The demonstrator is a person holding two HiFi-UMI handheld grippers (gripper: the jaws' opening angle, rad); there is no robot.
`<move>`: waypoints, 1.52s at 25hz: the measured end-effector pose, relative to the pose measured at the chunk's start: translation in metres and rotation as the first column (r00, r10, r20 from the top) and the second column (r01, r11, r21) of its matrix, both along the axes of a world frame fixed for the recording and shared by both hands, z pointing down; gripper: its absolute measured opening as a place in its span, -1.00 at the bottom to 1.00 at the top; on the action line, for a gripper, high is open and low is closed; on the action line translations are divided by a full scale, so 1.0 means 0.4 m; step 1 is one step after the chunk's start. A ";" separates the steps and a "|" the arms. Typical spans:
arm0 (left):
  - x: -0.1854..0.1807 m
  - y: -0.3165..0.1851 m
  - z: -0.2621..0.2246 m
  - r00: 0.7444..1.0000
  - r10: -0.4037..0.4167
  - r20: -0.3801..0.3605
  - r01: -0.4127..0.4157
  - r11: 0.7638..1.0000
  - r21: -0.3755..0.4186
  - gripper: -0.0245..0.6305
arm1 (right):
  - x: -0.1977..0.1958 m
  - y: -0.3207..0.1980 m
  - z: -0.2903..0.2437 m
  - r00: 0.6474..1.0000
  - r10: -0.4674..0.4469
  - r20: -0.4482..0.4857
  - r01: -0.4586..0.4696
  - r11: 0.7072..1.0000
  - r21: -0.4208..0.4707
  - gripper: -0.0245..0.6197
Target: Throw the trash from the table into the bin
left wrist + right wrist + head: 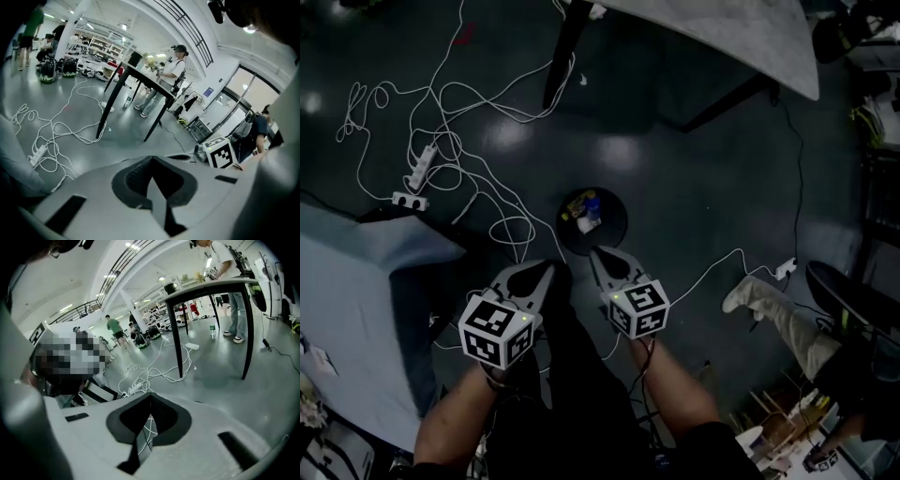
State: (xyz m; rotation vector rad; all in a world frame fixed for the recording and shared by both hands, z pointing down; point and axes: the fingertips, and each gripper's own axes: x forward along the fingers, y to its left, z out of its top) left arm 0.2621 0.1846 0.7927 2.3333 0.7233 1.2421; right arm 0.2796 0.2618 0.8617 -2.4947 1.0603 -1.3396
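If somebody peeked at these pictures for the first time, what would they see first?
Probably the two grey grippers with checkered markings, low in the middle of the head view: the left gripper and the right gripper, both shut and empty. Just beyond their tips sits a small round black bin with colourful trash inside. To the left, a tangle of white cables sprawls over the dark floor.

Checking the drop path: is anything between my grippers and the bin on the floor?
Nothing visible. The bin sits on the floor just past the tips of the left gripper and right gripper; the white cables lie to its left.
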 end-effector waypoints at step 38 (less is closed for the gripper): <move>-0.245 -0.358 -0.840 0.859 -0.357 -0.368 0.394 0.919 0.029 -0.88 | -0.193 -0.432 -0.945 0.874 -0.363 -0.323 0.441 0.871 0.214 -0.91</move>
